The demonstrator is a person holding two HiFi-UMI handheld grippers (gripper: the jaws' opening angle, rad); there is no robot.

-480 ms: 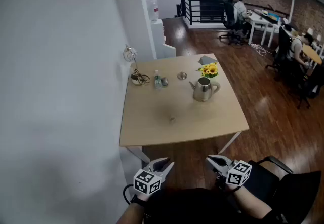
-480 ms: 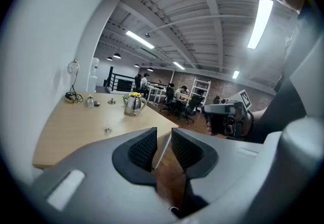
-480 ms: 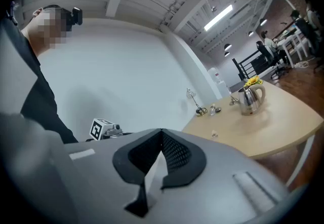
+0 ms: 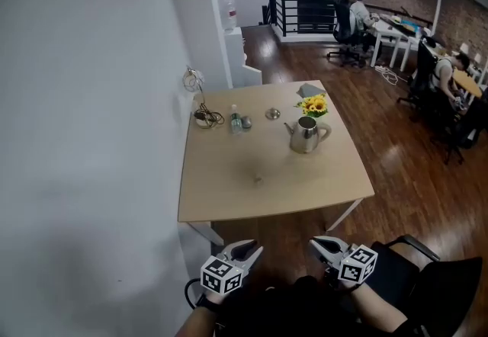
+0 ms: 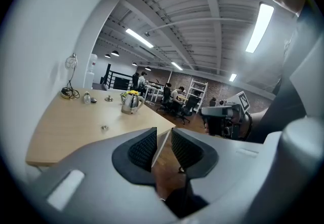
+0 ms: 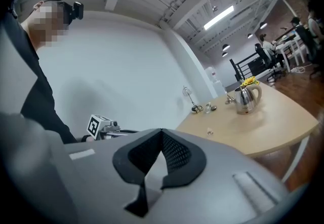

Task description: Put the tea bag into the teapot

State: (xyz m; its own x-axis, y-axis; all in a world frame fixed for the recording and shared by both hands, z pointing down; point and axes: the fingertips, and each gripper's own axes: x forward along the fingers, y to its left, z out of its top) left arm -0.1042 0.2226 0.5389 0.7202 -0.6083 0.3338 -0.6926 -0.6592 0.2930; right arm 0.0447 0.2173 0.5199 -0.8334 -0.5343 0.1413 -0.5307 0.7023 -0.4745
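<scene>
A small pale object [image 4: 258, 179], too small to be sure of but probably the tea bag, lies alone on the light wooden counter [image 4: 221, 194]. It is on the person's side of the polished steel teapot [image 4: 305, 135] and well apart from it. The small round metal lid [image 4: 272, 113] lies beyond the teapot, apparently taken off so the mouth is free for the bag. Yellow sunflowers [image 4: 313, 105] stand just behind the teapot. Far short of the teapot, off the counter's near edge, the left gripper [image 4: 250, 249] and right gripper [image 4: 319, 242] are both clenched on nothing, seemingly at rest, the reach not yet begun.
</scene>
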